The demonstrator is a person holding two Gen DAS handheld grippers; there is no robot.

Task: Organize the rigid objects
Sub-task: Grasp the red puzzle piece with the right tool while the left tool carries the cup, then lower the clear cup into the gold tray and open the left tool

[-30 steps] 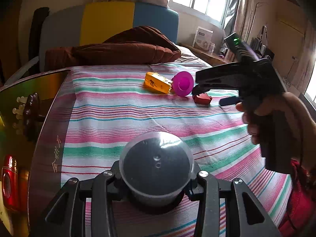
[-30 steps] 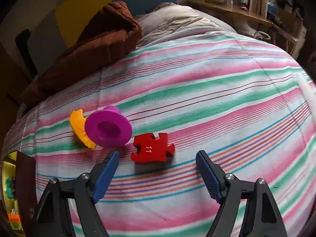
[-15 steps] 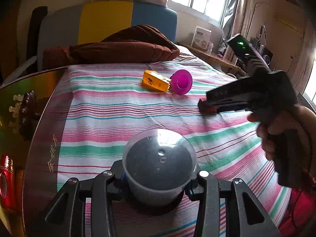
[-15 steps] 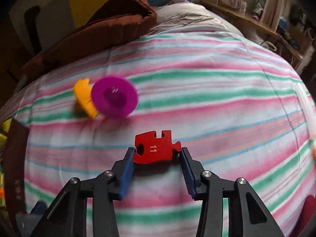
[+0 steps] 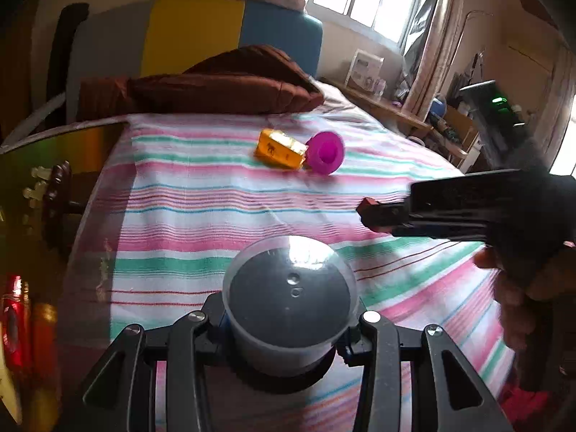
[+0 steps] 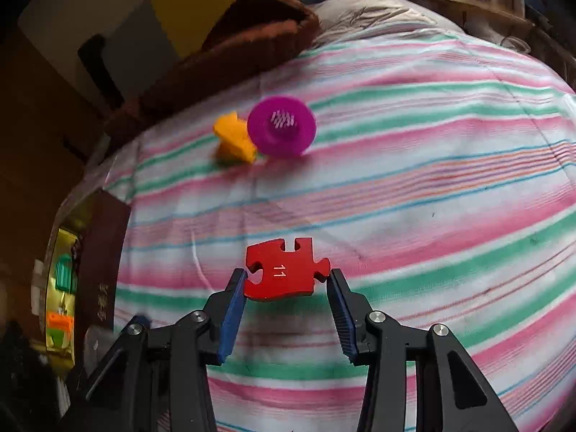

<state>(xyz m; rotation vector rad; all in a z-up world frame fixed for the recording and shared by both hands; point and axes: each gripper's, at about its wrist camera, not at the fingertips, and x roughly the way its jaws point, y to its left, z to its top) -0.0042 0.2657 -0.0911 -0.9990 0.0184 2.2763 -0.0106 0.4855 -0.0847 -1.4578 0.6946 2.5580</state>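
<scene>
Blue pads of the right gripper [image 6: 287,289] clamp the red puzzle piece [image 6: 284,270] low in frame. The left gripper [image 5: 289,327] grips a clear cup [image 5: 289,302]. Upper centre, the orange block [image 6: 234,140] touches a blurred magenta funnel [image 6: 282,126].

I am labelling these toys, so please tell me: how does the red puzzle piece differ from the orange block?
The red puzzle piece is gripped in the right tongs; the orange block lies on the striped cover. The puzzle piece is thin with knobs and shows "11"; the block is thicker. The block touches the purple funnel-shaped toy; the puzzle piece does not.
</scene>
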